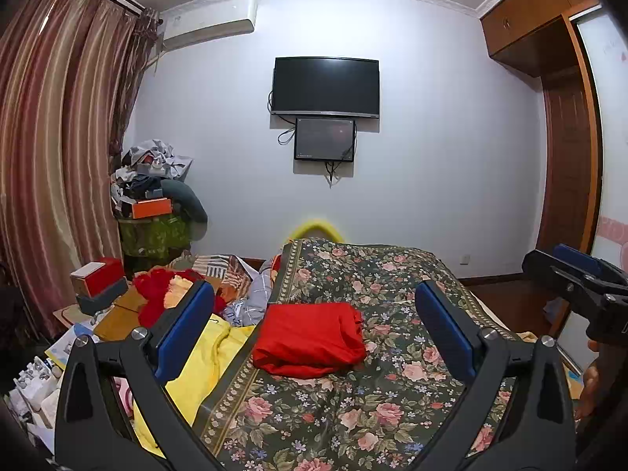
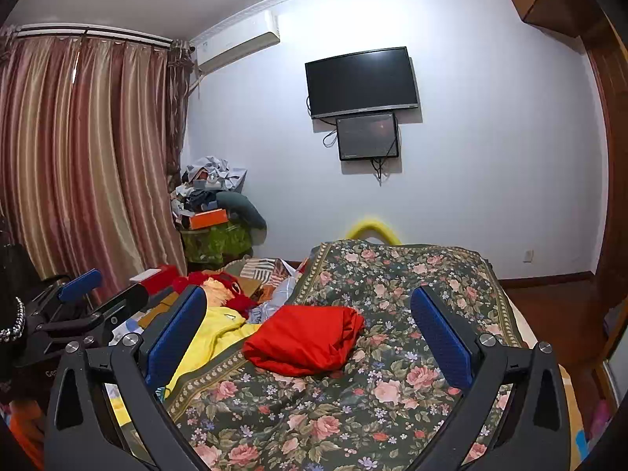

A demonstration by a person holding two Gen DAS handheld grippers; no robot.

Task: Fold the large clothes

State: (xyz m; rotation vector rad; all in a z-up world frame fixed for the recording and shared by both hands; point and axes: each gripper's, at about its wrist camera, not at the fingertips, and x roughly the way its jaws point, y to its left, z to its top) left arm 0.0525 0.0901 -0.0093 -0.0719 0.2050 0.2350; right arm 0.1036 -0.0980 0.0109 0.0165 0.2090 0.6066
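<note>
A folded red garment [image 1: 310, 339] [image 2: 302, 339] lies on the floral bedspread [image 1: 353, 412] [image 2: 333, 412], near its left border. A yellow garment [image 1: 204, 357] [image 2: 219, 329] lies crumpled just left of it, partly under the bedspread's edge. My left gripper [image 1: 313, 288] is open and hovers above the bed, short of the red garment, holding nothing. My right gripper [image 2: 308, 293] is open and empty too, at about the same distance from the garment. Each wrist view catches the other gripper at its edge: the right gripper [image 1: 581, 274] and the left gripper [image 2: 78, 298].
Left of the bed are a red plush toy [image 1: 165, 290], boxes [image 1: 98, 274] and loose papers. A heap of clothes [image 1: 157, 180] fills the corner by the curtain [image 1: 51, 157]. A TV [image 1: 325, 86] hangs on the far wall, and a wooden wardrobe [image 1: 569, 137] stands to the right.
</note>
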